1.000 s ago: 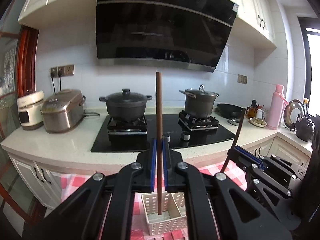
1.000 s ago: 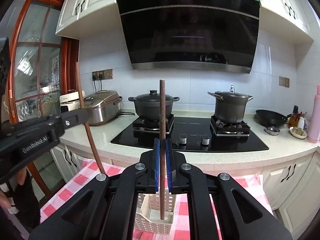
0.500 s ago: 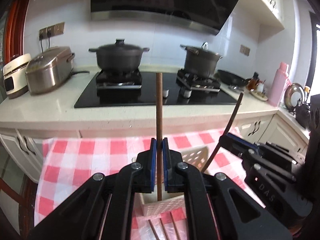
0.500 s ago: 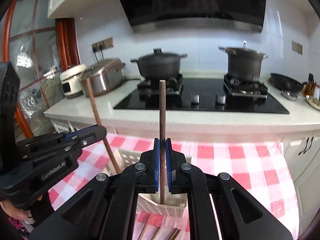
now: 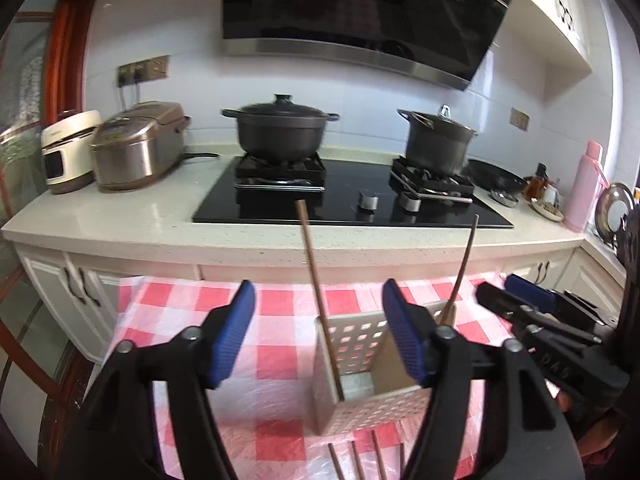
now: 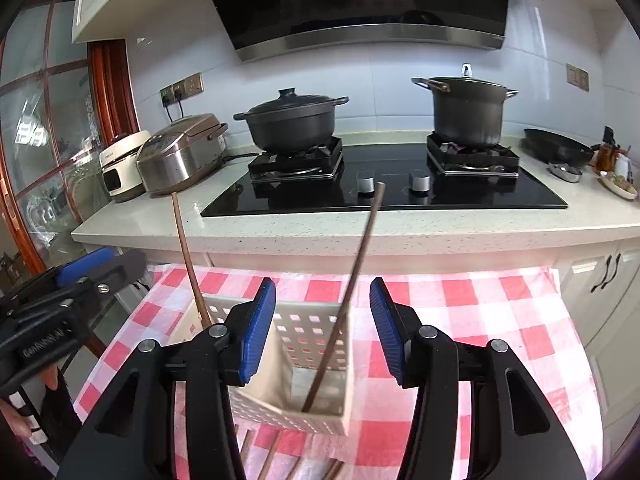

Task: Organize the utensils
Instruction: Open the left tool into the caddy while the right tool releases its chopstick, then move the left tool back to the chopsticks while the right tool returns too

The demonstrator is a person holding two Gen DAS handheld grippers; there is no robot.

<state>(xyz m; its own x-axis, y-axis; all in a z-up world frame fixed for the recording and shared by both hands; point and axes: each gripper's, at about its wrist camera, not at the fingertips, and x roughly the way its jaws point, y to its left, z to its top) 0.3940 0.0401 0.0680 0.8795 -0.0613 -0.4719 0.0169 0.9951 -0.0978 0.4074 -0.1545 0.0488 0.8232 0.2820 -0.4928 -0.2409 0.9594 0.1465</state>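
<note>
Standing loose in the white perforated plastic utensil basket (image 5: pixel 372 384), two long brown wooden chopsticks are no longer clamped as they were half a second ago. The left chopstick (image 5: pixel 316 300) is leaned against the basket's left wall, the right chopstick (image 6: pixel 348 300) against the far right corner, so this delivery is judged done.

The left gripper (image 5: pixel 318 336) is spread wide, its blue ribbed pads (image 5: pixel 232 336) well apart from the stick between them, and nothing is grasped or touched. The right gripper (image 6: pixel 322 330) is likewise released, with a broad gap either side of its stick.

The basket is set on the red-and-white checked tablecloth (image 6: pixel 500 320), towards its near edge. More brown sticks (image 5: pixel 360 460) are seen lying just before the basket, so further picks are judged to remain.
</note>
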